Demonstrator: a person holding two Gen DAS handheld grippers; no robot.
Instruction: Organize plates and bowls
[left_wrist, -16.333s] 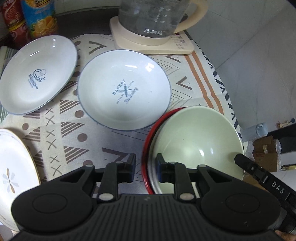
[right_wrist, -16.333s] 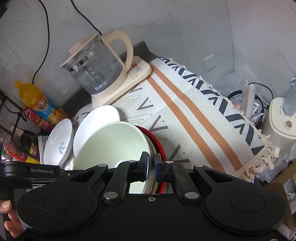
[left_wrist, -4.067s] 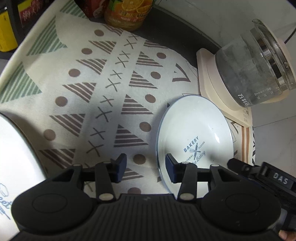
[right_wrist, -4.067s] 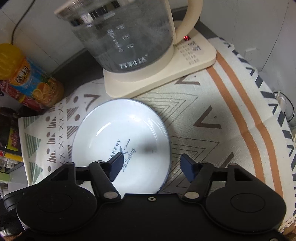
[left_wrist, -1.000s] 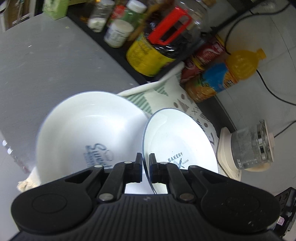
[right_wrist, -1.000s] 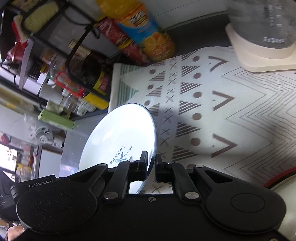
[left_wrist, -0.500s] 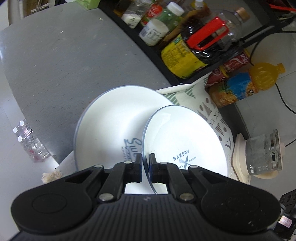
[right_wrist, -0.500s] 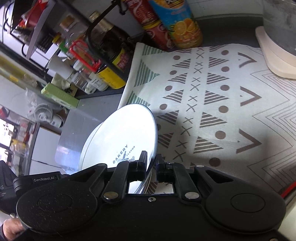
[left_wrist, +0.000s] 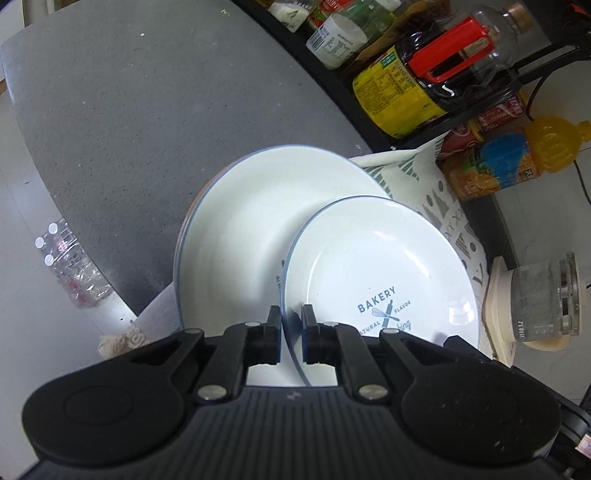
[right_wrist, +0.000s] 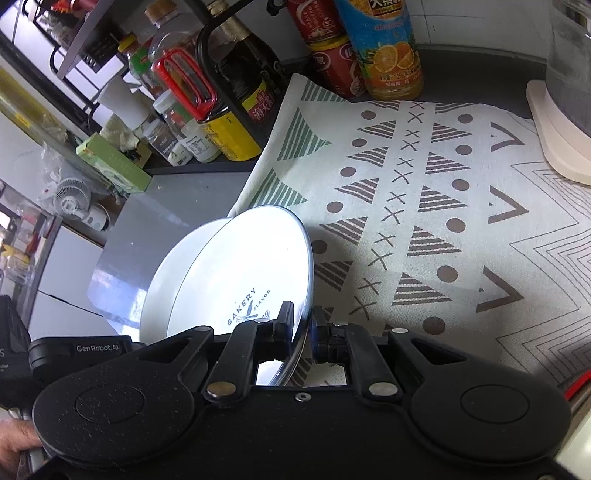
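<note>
A white "BAKERY" plate (left_wrist: 376, 266) with a blue rim is held tilted by both grippers. My left gripper (left_wrist: 291, 325) is shut on its near rim. My right gripper (right_wrist: 302, 325) is shut on the opposite rim of the same plate (right_wrist: 251, 266). The plate hangs over a larger white blue-rimmed plate (left_wrist: 251, 221) that lies at the cloth's left end, also seen behind it in the right wrist view (right_wrist: 166, 273). Whether the two plates touch I cannot tell.
A patterned cloth (right_wrist: 443, 206) covers the counter. Bottles and jars (right_wrist: 221, 110) stand on a rack at the back, an orange juice bottle (right_wrist: 384, 48) beside them. A glass kettle (left_wrist: 543, 299) on a cream base stands to the right. Grey countertop (left_wrist: 147, 110) extends left.
Both grippers have carried the BAKERY plate further over the larger plate and lowered it a little, still clamped on its rims.
</note>
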